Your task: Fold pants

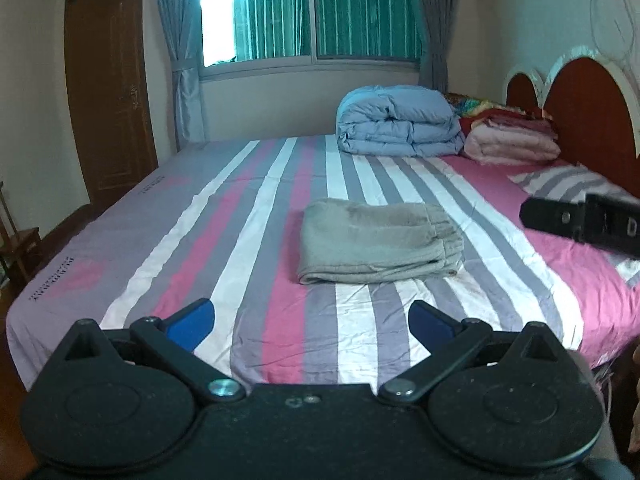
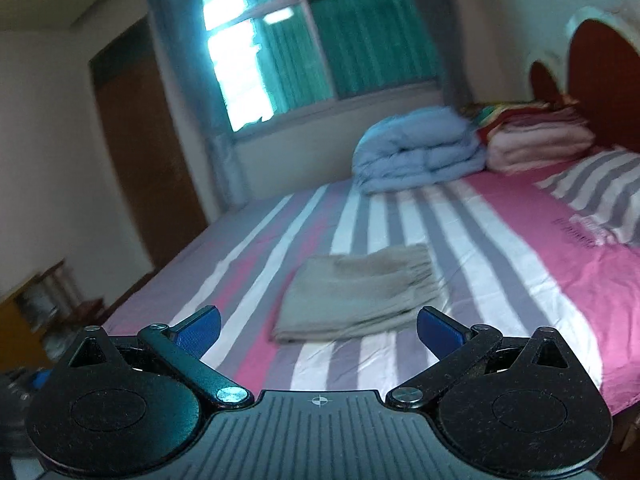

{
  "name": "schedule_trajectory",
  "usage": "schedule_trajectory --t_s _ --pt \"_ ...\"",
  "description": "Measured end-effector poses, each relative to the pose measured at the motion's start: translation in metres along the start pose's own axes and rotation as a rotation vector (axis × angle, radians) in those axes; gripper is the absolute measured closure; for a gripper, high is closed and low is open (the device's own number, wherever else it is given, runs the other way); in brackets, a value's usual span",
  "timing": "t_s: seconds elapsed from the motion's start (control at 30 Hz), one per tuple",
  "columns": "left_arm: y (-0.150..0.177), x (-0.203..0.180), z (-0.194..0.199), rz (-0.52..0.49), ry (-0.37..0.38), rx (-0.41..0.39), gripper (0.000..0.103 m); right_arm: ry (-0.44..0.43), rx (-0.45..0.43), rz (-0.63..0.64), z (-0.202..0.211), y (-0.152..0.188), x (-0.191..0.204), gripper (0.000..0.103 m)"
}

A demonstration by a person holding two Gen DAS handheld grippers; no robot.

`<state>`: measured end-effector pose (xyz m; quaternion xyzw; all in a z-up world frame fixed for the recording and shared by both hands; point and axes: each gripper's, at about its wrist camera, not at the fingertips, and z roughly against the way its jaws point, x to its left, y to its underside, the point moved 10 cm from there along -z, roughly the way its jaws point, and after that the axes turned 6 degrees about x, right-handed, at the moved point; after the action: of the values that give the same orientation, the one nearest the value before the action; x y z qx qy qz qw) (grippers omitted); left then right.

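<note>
The grey pants (image 1: 378, 242) lie folded in a neat rectangle on the striped bed sheet (image 1: 248, 208), waistband to the right. They also show in the right wrist view (image 2: 356, 294), slightly blurred. My left gripper (image 1: 311, 322) is open and empty, held above the bed's near edge, short of the pants. My right gripper (image 2: 319, 330) is open and empty, also back from the pants. Part of the right gripper's black body (image 1: 584, 222) shows at the right edge of the left wrist view, above the sheet.
A folded blue duvet (image 1: 398, 122) and a stack of pink and red blankets (image 1: 514, 140) sit at the far side by the red headboard (image 1: 592, 120). A striped pillow (image 1: 568, 184) lies at the right. A wooden door (image 1: 108, 92) and a window (image 1: 312, 12) are beyond the bed.
</note>
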<state>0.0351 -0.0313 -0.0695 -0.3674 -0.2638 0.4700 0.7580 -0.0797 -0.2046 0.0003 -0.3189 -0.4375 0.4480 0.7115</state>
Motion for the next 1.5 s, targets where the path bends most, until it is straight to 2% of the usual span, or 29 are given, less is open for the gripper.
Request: schedule_trajectory --t_s 0.2,0.33,0.63,0.77,0.93,1.5 --pt "0.004 -0.003 0.001 0.003 -0.004 -0.005 0.006 0.056 -0.011 -0.020 -0.007 0.006 -0.017 0.000" --pt "0.002 0.002 0.003 0.014 -0.052 -0.045 0.006 0.080 -0.030 0.001 -0.007 0.005 -0.020 0.000" --pt "-0.007 -0.018 -0.006 -0.010 0.004 -0.033 0.007 0.080 0.030 0.024 -0.022 0.027 -0.023 0.000" --pt "-0.008 -0.024 -0.005 0.001 0.035 -0.036 0.006 0.099 0.010 -0.012 -0.021 0.027 -0.034 0.000" --pt "-0.003 -0.024 -0.010 -0.016 0.015 -0.027 0.006 0.116 -0.001 -0.022 -0.019 0.023 -0.040 0.000" --pt "-0.005 -0.021 -0.013 0.031 0.017 -0.008 0.006 0.111 -0.008 -0.004 -0.021 0.023 -0.039 0.000"
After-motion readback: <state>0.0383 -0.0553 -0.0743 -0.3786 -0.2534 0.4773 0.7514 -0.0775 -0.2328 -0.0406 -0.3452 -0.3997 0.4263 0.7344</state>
